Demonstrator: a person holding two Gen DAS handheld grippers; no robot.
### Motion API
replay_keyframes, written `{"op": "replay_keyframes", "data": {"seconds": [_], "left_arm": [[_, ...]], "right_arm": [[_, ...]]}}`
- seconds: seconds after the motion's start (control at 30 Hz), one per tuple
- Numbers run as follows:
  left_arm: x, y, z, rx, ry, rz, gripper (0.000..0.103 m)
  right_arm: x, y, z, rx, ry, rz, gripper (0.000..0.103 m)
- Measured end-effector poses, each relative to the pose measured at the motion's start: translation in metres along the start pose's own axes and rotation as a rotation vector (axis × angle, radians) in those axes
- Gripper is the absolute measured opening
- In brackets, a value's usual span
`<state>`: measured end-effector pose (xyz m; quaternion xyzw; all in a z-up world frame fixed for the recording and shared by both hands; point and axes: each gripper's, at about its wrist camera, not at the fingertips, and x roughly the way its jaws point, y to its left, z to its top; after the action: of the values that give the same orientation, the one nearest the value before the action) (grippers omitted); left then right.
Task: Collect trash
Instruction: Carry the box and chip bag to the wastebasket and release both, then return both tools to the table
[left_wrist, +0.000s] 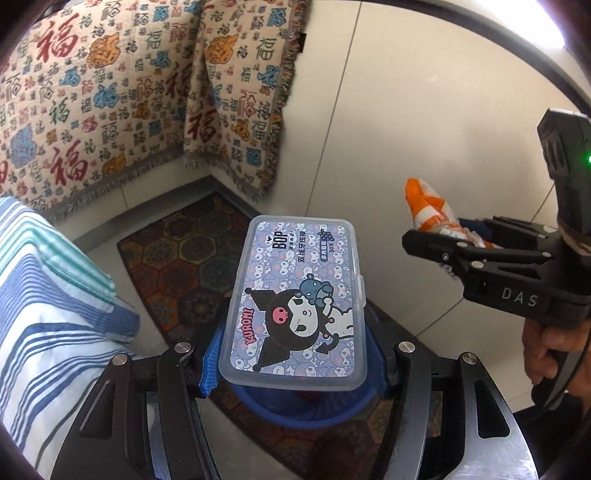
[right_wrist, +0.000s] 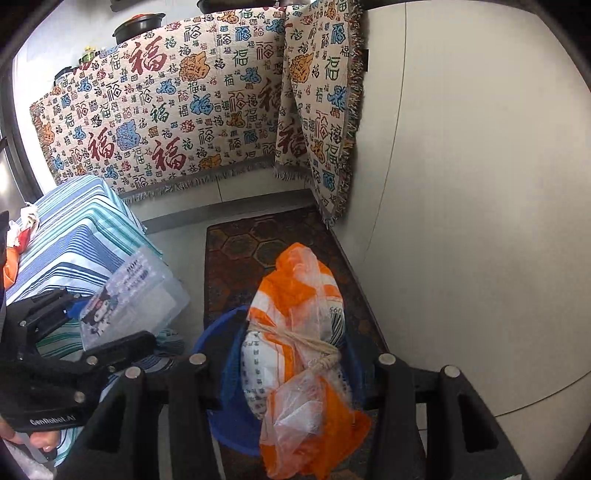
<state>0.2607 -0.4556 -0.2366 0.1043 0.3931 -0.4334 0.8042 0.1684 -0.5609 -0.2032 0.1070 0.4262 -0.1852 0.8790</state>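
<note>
Two pieces of trash are in hand, neither yet dropped: the left gripper (left_wrist: 291, 369) clamps a clear plastic box (left_wrist: 295, 299), and the right gripper (right_wrist: 291, 373) pinches an orange-and-white bag bundle (right_wrist: 295, 332) tied with string. Directly beneath both claws sits the blue bin (right_wrist: 229, 417) on a patterned mat (left_wrist: 177, 266), so release is what remains. Both grippers pitch steeply downward, side by side, over its rim.

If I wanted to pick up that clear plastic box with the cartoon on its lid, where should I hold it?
Probably across the two long edges of the clear plastic box, near one short end, coming in from that end. It is flat and rectangular, so the narrow width fits between the fingers. That is how the left gripper holds it now.
</note>
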Motion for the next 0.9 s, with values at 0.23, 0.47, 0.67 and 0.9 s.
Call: {"op": "replay_keyframes", "data": {"seconds": [0.23,0.47,0.67,0.9], "left_arm": [[0.017,-0.005,0.001,0.003,0.036,-0.045,0.067],[0.019,-0.005,0.006,-0.003,0.031,-0.043,0.072],[-0.032,0.009,-0.001,-0.032,-0.006,0.006,0.072],[-0.137,0.044,-0.037,-0.060,-0.050,0.120,0.076]], "right_arm": [[0.003,-0.013,0.001,0.038,-0.008,-0.015,0.056],[-0.004,-0.017,0.003,0.061,-0.035,-0.015,0.056],[-0.017,0.005,0.012,0.022,-0.080,0.005,0.056],[-0.044,0.087,0.023,-0.135,-0.157,0.089,0.056]]}}
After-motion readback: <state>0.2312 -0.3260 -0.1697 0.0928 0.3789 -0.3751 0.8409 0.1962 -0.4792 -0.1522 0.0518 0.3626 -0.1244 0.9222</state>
